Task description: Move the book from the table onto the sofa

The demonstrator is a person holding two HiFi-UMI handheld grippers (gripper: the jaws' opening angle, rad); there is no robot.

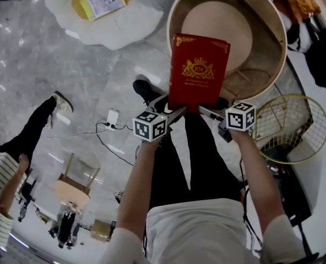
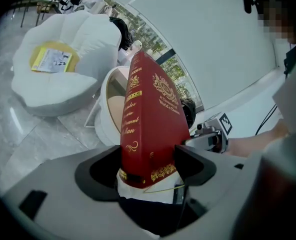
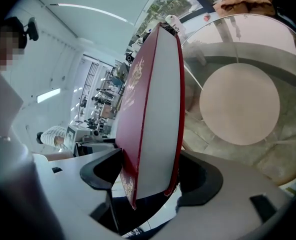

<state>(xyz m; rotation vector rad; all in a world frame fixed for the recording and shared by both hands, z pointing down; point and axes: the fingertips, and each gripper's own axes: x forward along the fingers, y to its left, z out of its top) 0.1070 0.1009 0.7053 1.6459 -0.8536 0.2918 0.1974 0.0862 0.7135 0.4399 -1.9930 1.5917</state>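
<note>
A red hardcover book (image 1: 197, 70) with gold print is held up in the air over the round table (image 1: 281, 54), apart from it. My left gripper (image 1: 173, 113) is shut on the book's lower left corner and my right gripper (image 1: 206, 112) on its lower right corner. The left gripper view has the spine and cover (image 2: 150, 119) clamped between the jaws of the left gripper (image 2: 148, 166). In the right gripper view the page edge (image 3: 155, 119) sits pinched in the right gripper (image 3: 150, 176). The white sofa (image 1: 135, 23) lies at the far left, also showing as the sofa (image 2: 58, 89).
A yellow cushion with a booklet (image 1: 102, 1) lies on the sofa. A gold wire basket (image 1: 295, 128) stands to the right of the table. A person in a striped shirt (image 1: 0, 191) sits at the left, near a small stool (image 1: 75, 188). Cables (image 1: 110, 128) cross the marble floor.
</note>
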